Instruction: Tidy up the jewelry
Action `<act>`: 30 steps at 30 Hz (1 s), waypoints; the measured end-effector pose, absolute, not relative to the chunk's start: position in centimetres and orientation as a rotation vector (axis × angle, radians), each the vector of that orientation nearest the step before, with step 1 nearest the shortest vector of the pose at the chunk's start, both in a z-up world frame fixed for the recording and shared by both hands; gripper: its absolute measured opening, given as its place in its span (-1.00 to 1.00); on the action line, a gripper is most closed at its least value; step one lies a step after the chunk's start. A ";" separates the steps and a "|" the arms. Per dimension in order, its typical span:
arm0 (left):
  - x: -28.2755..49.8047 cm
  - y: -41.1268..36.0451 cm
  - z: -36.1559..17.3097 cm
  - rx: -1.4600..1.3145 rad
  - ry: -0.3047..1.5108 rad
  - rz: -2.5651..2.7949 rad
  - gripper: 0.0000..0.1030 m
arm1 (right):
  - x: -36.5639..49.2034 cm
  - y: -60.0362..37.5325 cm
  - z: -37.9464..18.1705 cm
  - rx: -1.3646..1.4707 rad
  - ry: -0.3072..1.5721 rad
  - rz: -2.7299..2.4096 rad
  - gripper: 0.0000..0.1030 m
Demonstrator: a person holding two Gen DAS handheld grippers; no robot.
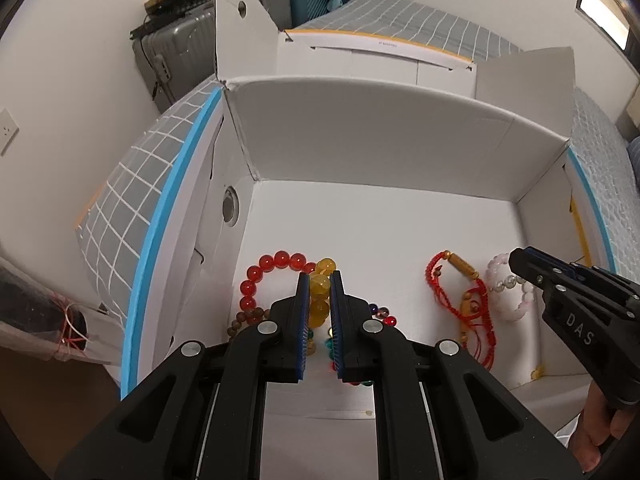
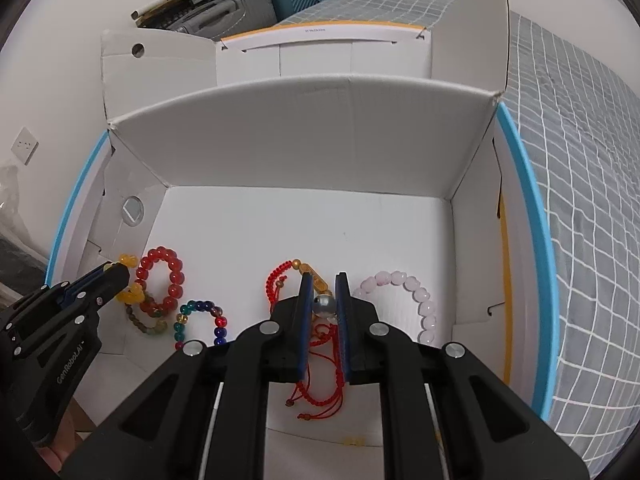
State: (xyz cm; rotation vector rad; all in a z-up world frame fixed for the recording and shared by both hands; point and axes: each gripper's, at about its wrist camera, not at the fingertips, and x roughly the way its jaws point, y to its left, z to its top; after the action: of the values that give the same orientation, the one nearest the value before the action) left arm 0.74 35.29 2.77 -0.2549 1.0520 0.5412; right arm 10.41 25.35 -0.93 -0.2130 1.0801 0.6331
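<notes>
Several bracelets lie on the floor of an open white cardboard box. My left gripper is shut on a yellow bead bracelet, beside a red bead bracelet and a brown bead bracelet. My right gripper is shut on a silver-grey bead of a pearl bracelet, above a red cord bracelet with a gold charm. A pink bead bracelet lies to its right, a multicolour bead bracelet to its left. The right gripper also shows in the left wrist view.
The box sits on a bed with a grey grid-pattern cover. Its flaps stand up at the back and sides. Suitcases stand against the wall behind. A clear plastic bag lies at the left.
</notes>
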 end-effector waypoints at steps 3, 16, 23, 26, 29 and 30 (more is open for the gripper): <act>0.8 35.3 2.5 -0.253 1.059 0.541 -0.78 | 10.6 25.5 -1.2 -0.209 1.092 0.632 -0.75; -2.3 33.6 6.7 -0.230 0.933 0.545 0.26 | 8.0 23.3 2.6 -0.189 0.945 0.608 0.48; -5.6 31.7 9.3 -0.209 0.831 0.543 0.64 | 4.5 19.8 5.5 -0.131 0.791 0.573 0.84; -7.2 30.8 9.6 -0.206 0.801 0.532 0.85 | 3.4 18.6 5.4 -0.140 0.769 0.555 0.85; -8.3 30.1 9.4 -0.191 0.788 0.543 0.89 | 2.5 17.6 4.8 -0.124 0.780 0.549 0.85; -8.8 29.8 9.2 -0.194 0.788 0.537 0.89 | 2.0 17.3 4.4 -0.129 0.781 0.546 0.85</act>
State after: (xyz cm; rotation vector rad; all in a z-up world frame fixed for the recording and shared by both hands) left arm -8.78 29.78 9.23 -0.1943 0.7881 0.5370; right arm 2.03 17.28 4.44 -0.1288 0.7809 0.5459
